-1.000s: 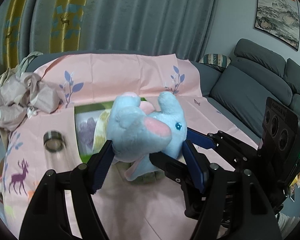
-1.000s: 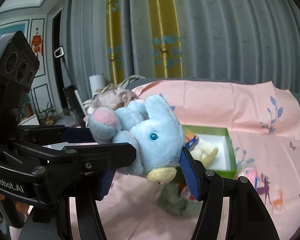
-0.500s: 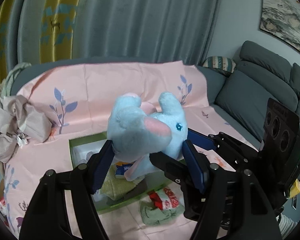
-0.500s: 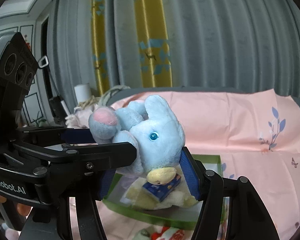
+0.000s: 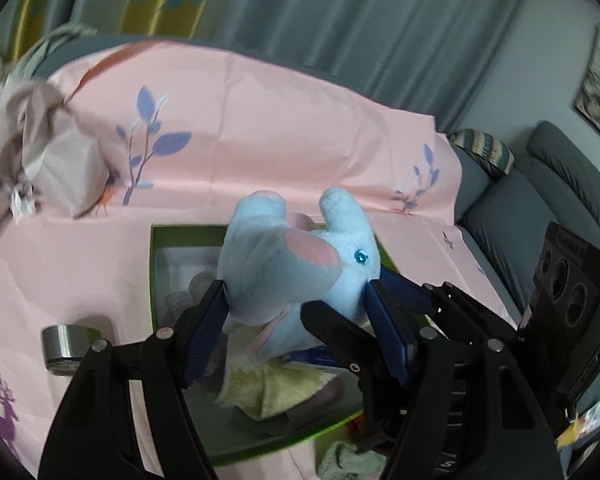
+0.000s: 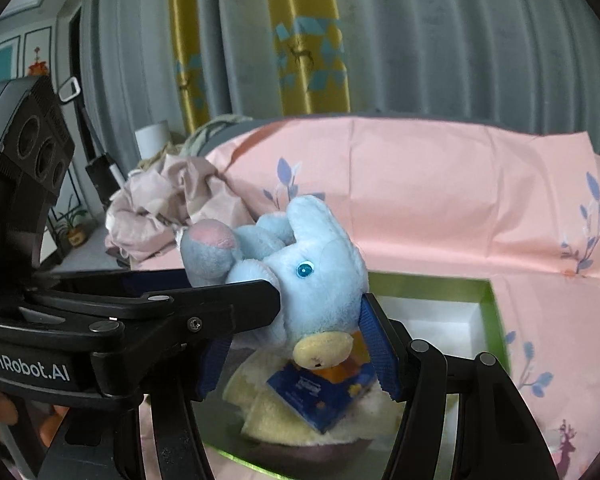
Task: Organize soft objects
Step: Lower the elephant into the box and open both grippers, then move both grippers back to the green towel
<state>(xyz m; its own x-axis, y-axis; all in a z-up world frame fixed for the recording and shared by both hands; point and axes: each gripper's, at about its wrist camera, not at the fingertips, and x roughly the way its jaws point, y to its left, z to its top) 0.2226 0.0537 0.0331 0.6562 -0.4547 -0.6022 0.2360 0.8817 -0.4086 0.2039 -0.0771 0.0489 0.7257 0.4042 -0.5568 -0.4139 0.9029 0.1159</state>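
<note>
In the left wrist view, the left gripper [image 5: 296,320] has its blue pads pressed into both sides of a light blue plush elephant [image 5: 296,268], gripping it in the air above the green box [image 5: 153,280]. The right gripper [image 5: 340,320] reaches in from the right of the box, and its black finger lies across the front of the toy's lower body. Inside the box, under the elephant, lies a cream fleece cloth [image 5: 276,392]. A metal tin [image 5: 62,344] sits just left of the box on the pink printed sheet [image 5: 284,128], a crumpled beige cloth [image 5: 32,160] lies well beyond the box's far left corner, and a small greenish fabric piece [image 5: 348,460] lies just outside its near edge. In the right wrist view, the right gripper [image 6: 296,348] clamps the plush elephant [image 6: 312,276] between its blue pads, the toy lying on its side with its yellow foot towards the camera, above the green box [image 6: 496,320]. The left gripper's black finger [image 6: 204,300] comes in from the left of the box against the toy. In the box below, a blue packet [image 6: 320,396] rests on the cream fleece cloth [image 6: 268,412]. The crumpled beige cloth [image 6: 160,200] lies beyond the box's left side on the pink sheet [image 6: 440,184].
</note>
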